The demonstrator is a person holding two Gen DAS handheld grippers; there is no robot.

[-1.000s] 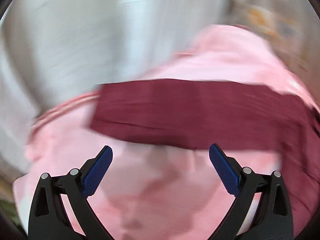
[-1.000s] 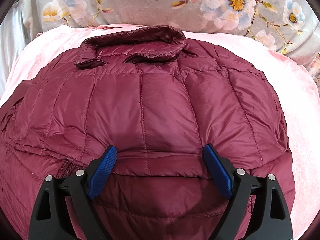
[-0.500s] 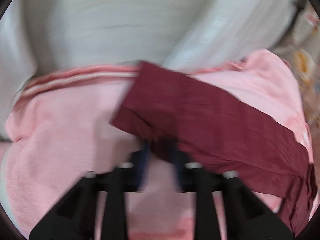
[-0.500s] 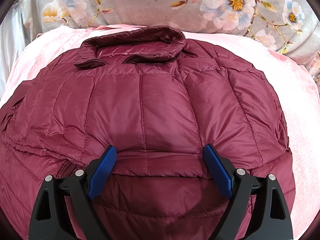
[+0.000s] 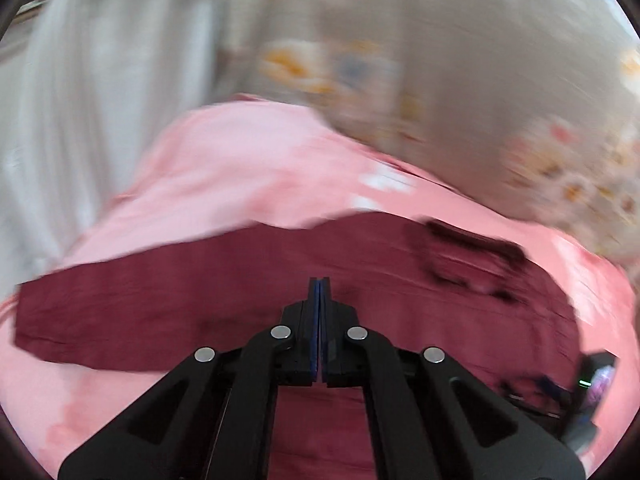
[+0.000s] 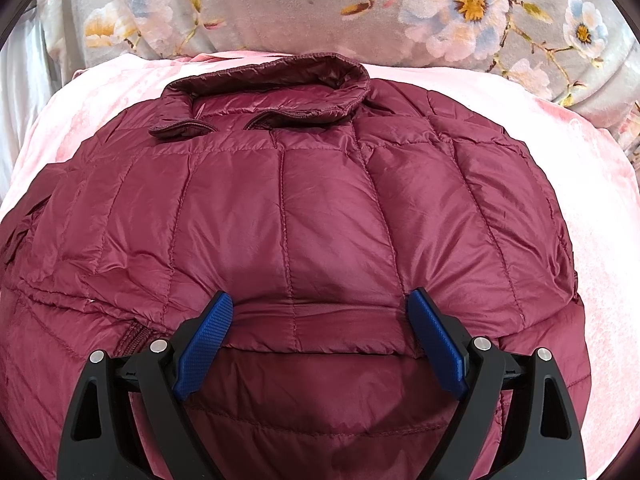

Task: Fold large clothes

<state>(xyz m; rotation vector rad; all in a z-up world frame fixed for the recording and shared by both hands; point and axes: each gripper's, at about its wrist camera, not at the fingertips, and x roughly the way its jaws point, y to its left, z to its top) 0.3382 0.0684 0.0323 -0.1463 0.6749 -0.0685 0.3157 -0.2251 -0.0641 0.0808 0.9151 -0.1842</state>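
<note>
A dark red quilted jacket (image 6: 288, 216) lies on a pink blanket (image 6: 592, 184), collar at the far side. My right gripper (image 6: 320, 308) is open, its blue pads pressing down on the jacket's body near a folded edge. In the blurred left wrist view the jacket (image 5: 360, 264) stretches across the blanket (image 5: 224, 168), one sleeve reaching left. My left gripper (image 5: 320, 284) is shut, pads together, over the jacket; whether cloth is pinched between them cannot be told.
A grey floral cover (image 6: 360, 4) lies beyond the blanket's far edge. White fabric (image 5: 80, 100) hangs at the left. The other gripper's black body (image 5: 588, 384) shows at the right edge of the left wrist view.
My left gripper has shut and swung right, from the sleeve end toward the jacket body. The right gripper has stayed still and open on the jacket.
</note>
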